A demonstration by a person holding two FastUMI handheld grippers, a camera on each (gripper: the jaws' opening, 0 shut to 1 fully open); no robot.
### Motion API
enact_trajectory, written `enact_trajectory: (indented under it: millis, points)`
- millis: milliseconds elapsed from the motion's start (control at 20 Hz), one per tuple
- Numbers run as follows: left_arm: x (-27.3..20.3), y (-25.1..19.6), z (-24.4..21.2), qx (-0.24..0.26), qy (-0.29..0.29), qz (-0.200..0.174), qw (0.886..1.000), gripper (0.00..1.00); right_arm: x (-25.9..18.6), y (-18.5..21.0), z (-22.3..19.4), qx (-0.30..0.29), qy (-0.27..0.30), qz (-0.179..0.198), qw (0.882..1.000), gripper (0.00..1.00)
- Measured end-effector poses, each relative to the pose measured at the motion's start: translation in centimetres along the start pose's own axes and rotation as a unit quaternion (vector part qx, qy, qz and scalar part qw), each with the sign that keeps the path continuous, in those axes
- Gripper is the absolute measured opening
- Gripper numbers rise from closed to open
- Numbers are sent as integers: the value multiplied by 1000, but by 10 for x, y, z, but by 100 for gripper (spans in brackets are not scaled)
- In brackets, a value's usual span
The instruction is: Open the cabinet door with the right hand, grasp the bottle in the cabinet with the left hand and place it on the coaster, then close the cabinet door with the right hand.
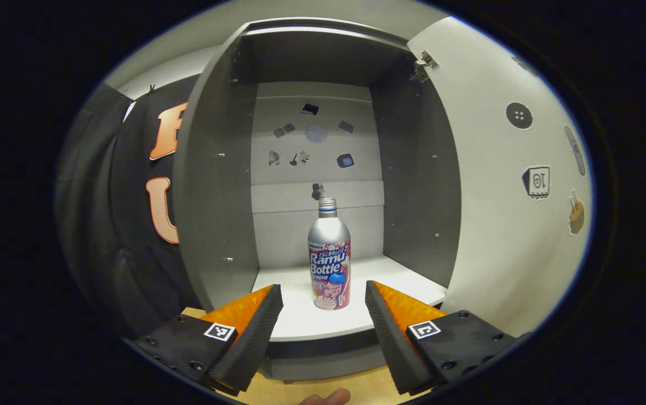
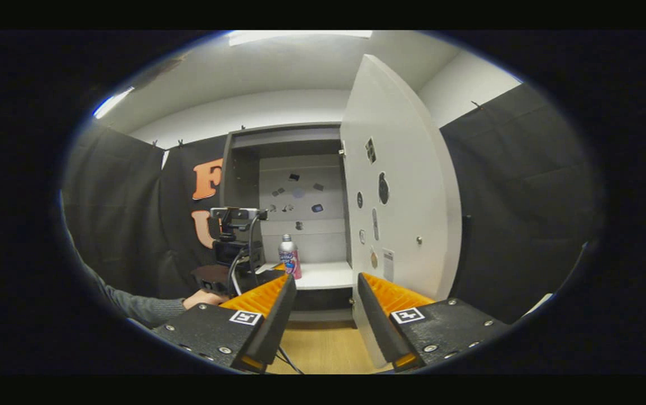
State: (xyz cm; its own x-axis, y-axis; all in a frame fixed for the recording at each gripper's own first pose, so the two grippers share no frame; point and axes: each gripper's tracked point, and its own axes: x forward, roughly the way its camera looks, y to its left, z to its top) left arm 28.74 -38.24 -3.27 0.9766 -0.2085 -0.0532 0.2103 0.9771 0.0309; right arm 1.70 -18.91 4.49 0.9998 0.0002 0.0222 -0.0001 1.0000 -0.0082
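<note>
The grey cabinet [image 1: 216,185] stands with its white door [image 1: 502,185] swung wide to the right. A silver bottle [image 1: 329,256] with a pink and blue label is upright on the white shelf [image 1: 300,320] near its front. My left gripper [image 1: 324,306] is open just short of the shelf edge, a finger on each side of the bottle's base and not touching it. In the right gripper view the bottle [image 2: 289,256] is small and far. My right gripper [image 2: 325,292] is open, held back from the cabinet, with the door [image 2: 396,197] just ahead on its right. The left gripper [image 2: 233,253] and a hand [image 2: 202,298] appear ahead on the left.
Small dark stickers dot the cabinet's back wall [image 1: 311,140] and the inside of the door. A wooden tabletop [image 2: 323,349] lies below the cabinet. Black cloth [image 2: 519,202] hangs on both sides. A fingertip [image 1: 328,397] peeks in at the bottom of the left gripper view.
</note>
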Motion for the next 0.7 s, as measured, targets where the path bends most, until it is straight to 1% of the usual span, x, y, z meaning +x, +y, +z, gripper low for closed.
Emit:
enact_trajectory:
  millis: [100, 200, 300, 550, 700]
  points:
    - [30, -4, -7, -2, 5, -7, 1000, 96, 13, 1, 0, -5, 5, -7, 1000, 72]
    - [54, -5, -11, 0, 6, -10, 1000, 97, 20, -1, -4, -6, 16, -23, 1000, 76]
    - [74, -5, -11, 6, 6, -9, 1000, 96, 26, -1, -7, -2, 24, -34, 999, 77]
    - [114, -6, -8, 5, -2, -13, 1000, 96, 38, -3, -21, -2, 51, -61, 997, 77]
    - [127, -9, -5, 10, -7, -13, 1000, 96, 40, 1, -26, -4, 60, -65, 996, 76]
